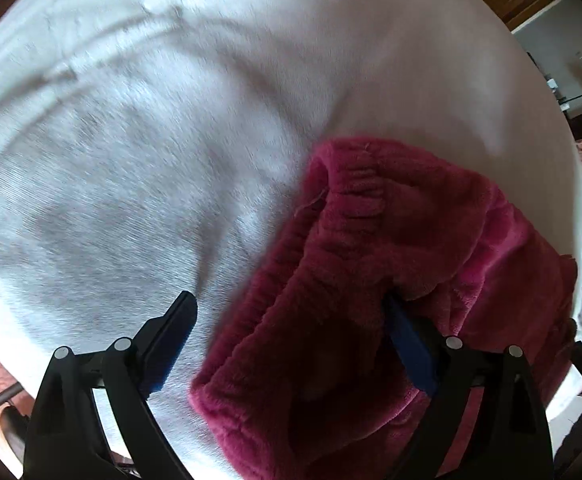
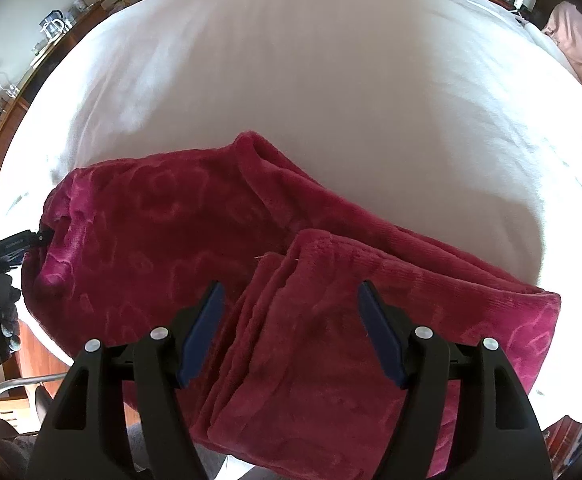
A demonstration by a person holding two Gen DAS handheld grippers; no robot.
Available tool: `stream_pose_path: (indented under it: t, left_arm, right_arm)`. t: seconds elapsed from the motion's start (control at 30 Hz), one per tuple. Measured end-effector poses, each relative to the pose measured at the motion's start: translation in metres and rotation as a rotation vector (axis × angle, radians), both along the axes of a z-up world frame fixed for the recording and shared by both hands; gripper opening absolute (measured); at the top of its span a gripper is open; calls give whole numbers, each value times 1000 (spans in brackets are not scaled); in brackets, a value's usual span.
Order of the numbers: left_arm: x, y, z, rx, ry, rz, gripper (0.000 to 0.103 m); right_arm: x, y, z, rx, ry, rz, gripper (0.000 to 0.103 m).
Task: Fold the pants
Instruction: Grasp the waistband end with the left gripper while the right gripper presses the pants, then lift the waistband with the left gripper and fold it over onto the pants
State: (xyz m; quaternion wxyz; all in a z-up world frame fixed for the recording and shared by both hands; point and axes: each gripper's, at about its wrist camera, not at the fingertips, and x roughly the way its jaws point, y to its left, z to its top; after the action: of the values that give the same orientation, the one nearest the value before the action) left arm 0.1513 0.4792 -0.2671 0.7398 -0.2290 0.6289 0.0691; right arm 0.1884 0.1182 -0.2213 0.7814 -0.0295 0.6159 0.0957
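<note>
Pants [image 2: 179, 232]: dark-pink plush fleece w/ embossed pattern, lying on white bedsheet [image 2: 331, 80] near the bed's near edge. Partly folded: leg section doubled back over itself, cuff ends stacked in layers at lower centre of R wrist view. Elastic waistband [image 1: 355, 192] visible in L wrist view, ribbed, gaping upward.

L gripper [image 1: 291, 320]: jaws spread wide, pointing steeply down. Its left-in-frame finger [image 1: 175, 332] sits over bare sheet, clear of fabric. Its other finger is at or just inside the waistband opening, tip hidden by fleece. Pads not pressing on cloth, so no grip. L view is motion-blurred on the sheet side.

R gripper [image 2: 291, 300]: jaws parted moderately, pointing steeply down over the stacked leg layers. Fabric shows between the blue pads [image 2: 379, 332] but neither pad is seen squeezing it; appears above cloth, no grip.

L gripper also seen in R view [image 2: 31, 240], at far-left end of pants, at the waistband.

Bkgd: wooden furniture [image 2: 7, 120] w/ small items along the wall, pink pillow [image 2: 579, 40] top right.
</note>
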Motion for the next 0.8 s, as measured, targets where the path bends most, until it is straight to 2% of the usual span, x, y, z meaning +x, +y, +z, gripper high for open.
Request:
stream_pose_path:
  t: [0.1, 0.3, 0.47, 0.57, 0.67, 0.8]
  left_arm:
    - [-2, 3, -9, -53, 4, 19, 93]
    - [-4, 8, -14, -88, -7, 61, 94]
    - [-13, 3, -8, -131, -27, 96, 73]
    - [-19, -5, -1, -91, -20, 101, 59]
    - [-24, -12, 13, -75, -26, 112, 49]
    - [-30, -14, 31, -78, -52, 124, 44]
  right_arm:
    - [1, -1, 3, -3, 1, 0, 71]
    - [0, -3, 5, -3, 2, -5, 71]
    - [1, -8, 7, 0, -3, -11, 71]
    - [1, -9, 7, 8, -8, -11, 71]
    - [1, -10, 9, 16, -14, -8, 71]
    - [-1, -16, 14, 26, -27, -6, 71]
